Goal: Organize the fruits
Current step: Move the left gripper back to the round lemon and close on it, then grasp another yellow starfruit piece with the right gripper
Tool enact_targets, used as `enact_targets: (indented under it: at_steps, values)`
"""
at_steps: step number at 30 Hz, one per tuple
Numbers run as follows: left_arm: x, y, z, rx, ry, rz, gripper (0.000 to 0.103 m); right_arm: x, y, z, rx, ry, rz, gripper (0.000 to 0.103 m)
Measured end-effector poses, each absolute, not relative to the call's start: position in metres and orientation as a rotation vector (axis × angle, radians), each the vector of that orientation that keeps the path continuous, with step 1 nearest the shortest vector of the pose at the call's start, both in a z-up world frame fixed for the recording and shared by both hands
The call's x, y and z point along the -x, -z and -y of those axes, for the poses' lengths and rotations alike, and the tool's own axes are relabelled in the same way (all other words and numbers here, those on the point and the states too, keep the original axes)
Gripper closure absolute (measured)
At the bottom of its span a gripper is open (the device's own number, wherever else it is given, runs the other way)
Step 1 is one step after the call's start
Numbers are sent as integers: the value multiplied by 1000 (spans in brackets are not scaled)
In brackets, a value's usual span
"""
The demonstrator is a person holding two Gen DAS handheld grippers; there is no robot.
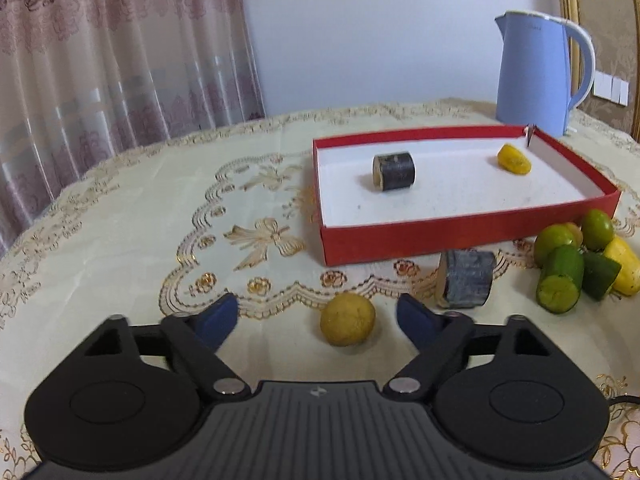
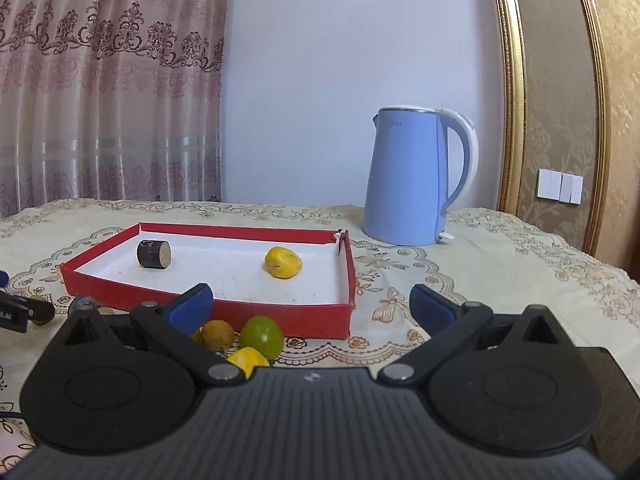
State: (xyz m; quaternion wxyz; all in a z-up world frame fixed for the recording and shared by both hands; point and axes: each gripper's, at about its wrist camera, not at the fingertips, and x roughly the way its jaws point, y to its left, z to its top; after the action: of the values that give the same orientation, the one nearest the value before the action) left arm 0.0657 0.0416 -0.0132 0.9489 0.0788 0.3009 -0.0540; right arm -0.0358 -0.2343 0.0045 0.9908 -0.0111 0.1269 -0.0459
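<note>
Left wrist view: left hand-held gripper (image 1: pixel 316 320) low over the bench (image 1: pixel 120 208), blue pads well apart, nothing gripped, round yellow fruit (image 1: pixel 347 319) lying between them but nearer the right pad, no contact visible. At one o'clock from that fruit, dark cut cylinder (image 1: pixel 466 280) on its side, just beside the right pad. Further out at two o'clock, loose pile of green and yellow fruit (image 1: pixel 576 260) against the near wall of the red box (image 1: pixel 460 236). Inside the box already: a second dark cylinder (image 1: pixel 394 171) at eleven o'clock of its floor, an orange-yellow fruit (image 1: pixel 514 159) at one o'clock. Blue kettle (image 1: pixel 536 76) behind the far right corner. Right wrist view: right hand-held gripper (image 2: pixel 312 308) also wide open and empty, hovering before the same pile, green grape-like fruit (image 2: pixel 262 334) and brownish fruit (image 2: pixel 217 334) just ahead at its seven o'clock. Likely risks: off-centre closing, right pad meeting the round fruit first and rolling it away toward nine o'clock across the smooth cloth; right pad clipping the neighbouring cylinder and setting it rolling; too hard a squeeze bruising soft skin. On transfer, low carry likely to catch the near box wall and shove the light box toward the kettle. Both tools working close, so some chance of collision near the pile.
</note>
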Motion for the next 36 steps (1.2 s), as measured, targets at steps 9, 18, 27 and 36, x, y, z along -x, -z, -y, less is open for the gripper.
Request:
enact_targets:
  at_steps: [9,18,27,36]
  values:
    - [-75,18,-39,-144,132,-649,52,32,-5,233,32,85,-274,0]
    - [-73,19,-40,-87,169,-643,74,31,-4,234,27,82,-288,0]
    - [-70,21,-42,-68,175,-620,74,40,-6,250,-13,5,-305,0]
    - [-69,21,-40,-102,166,-615,74,38,0,239,83,-94,-394,11]
